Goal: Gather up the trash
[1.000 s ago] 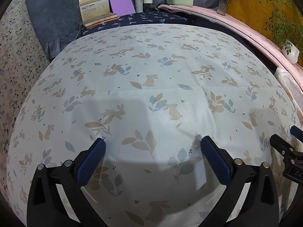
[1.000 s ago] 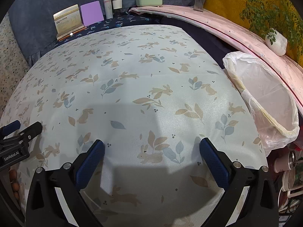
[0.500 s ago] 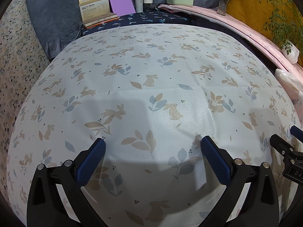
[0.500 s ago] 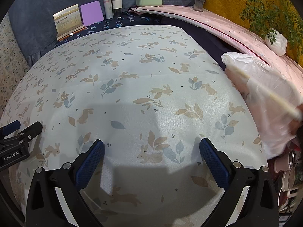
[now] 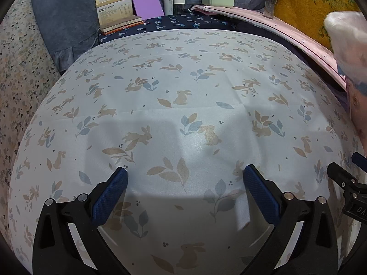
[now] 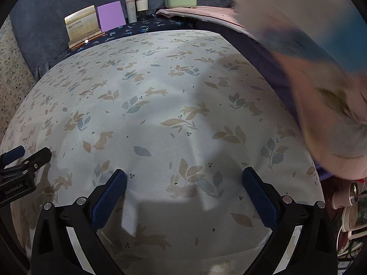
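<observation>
Left wrist view: the left gripper [image 5: 184,178] hovers, jaws released and empty, over the smooth rabbit-print tablecloth [image 5: 183,105]. The right gripper [image 6: 183,180] likewise. A blurred, crinkly translucent trash bag [image 5: 346,41] hangs at the cloth's right edge, contents indiscernible.

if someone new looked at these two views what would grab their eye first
First, the big motion-blurred pink and blue shape sweeping across the right side of the right wrist view. Then the rabbit-and-leaf tablecloth filling both views, bare between the open left gripper and right gripper.
</observation>
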A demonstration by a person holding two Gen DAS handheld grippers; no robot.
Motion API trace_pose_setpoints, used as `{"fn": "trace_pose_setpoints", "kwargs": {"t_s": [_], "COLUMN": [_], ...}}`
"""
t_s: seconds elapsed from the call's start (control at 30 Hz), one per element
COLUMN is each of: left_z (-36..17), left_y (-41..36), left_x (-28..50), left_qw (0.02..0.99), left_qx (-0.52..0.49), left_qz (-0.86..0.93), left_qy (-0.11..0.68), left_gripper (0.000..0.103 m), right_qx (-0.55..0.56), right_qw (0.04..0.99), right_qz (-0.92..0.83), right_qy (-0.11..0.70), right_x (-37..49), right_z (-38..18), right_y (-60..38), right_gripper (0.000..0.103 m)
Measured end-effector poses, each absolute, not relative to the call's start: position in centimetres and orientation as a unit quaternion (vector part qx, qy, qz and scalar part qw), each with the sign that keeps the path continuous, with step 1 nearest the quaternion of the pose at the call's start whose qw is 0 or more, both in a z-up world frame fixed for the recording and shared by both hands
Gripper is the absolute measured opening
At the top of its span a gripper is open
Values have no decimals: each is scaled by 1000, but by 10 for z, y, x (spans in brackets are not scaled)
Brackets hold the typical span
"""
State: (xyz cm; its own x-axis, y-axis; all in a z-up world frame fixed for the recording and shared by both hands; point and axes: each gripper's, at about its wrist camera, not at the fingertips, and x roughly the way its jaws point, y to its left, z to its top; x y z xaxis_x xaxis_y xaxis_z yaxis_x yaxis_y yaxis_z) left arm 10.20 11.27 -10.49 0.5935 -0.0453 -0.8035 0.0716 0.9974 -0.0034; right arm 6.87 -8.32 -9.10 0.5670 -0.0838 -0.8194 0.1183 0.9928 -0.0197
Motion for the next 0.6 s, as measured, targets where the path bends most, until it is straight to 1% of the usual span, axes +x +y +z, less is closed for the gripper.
{"fn": "trace_pose_setpoints", "kwargs": {"t_s": [0.6], "left_z": [-105], "left_y": [112], "left_x": [102], "left_qw": [892], "left_qx": [15], "left_qz": [-33], "left_qy": [450], "left_gripper": [97], "right_qx": [20], "right_qw": [885], "right_qz": [-57], "right_qy": [462], "right_x": [73], "right_z": [-92], "right_y": [-83], "right_gripper": [98]}}
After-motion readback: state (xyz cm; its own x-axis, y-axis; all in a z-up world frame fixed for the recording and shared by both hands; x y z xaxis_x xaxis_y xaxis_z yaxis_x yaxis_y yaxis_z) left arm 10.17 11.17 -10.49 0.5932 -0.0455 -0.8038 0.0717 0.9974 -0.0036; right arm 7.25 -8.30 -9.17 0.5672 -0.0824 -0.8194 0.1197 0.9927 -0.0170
